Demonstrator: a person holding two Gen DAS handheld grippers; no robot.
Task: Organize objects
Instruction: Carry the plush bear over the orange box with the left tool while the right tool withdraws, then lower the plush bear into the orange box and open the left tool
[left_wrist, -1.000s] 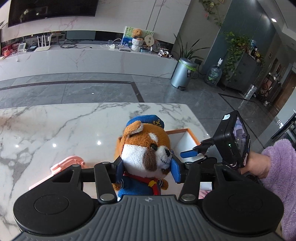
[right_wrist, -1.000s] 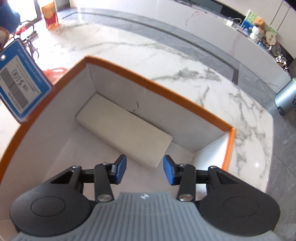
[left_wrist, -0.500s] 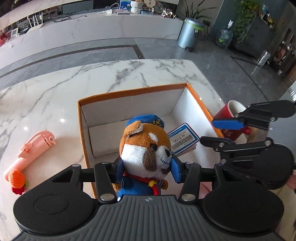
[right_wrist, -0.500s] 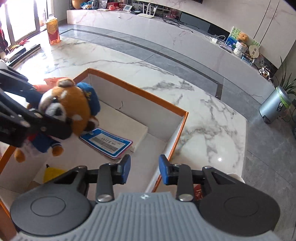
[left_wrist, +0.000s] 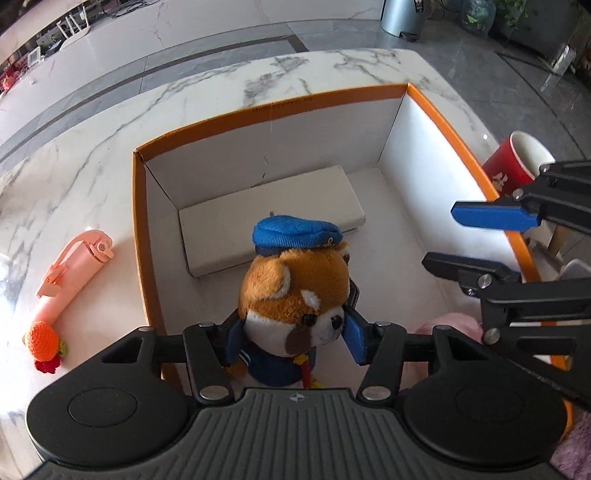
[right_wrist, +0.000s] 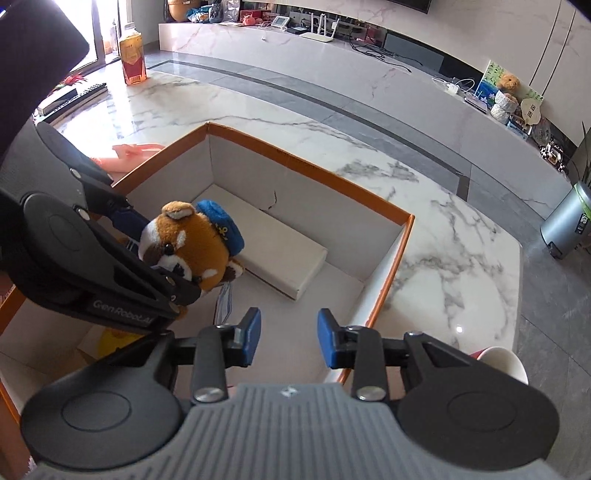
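A brown plush dog (left_wrist: 295, 295) in a blue cap and blue jacket sits low inside the orange-rimmed white box (left_wrist: 273, 107). It is between the fingers of my left gripper (left_wrist: 291, 339), whose jaws are opening. The pads stand beside its body and its head slumps forward. In the right wrist view the plush dog (right_wrist: 192, 243) hangs head-down in the left gripper (right_wrist: 159, 254), and its blue tag (right_wrist: 223, 302) dangles below. My right gripper (right_wrist: 289, 343) is open and empty over the box's right wall (right_wrist: 388, 288).
A white flat slab (left_wrist: 266, 221) lies along the box's far wall. Something pink and fluffy (left_wrist: 443, 328) and a yellow item (right_wrist: 110, 339) lie in the near part. Left of the box are a pink stick (left_wrist: 74, 266) and an orange knitted toy (left_wrist: 40, 339). A red cup (left_wrist: 517, 162) stands right.
My left gripper came over the box and sank into it with the plush, tilting down. Its jaws have widened and the plush has tipped forward. My right gripper narrowed and drew back to the box's right wall.
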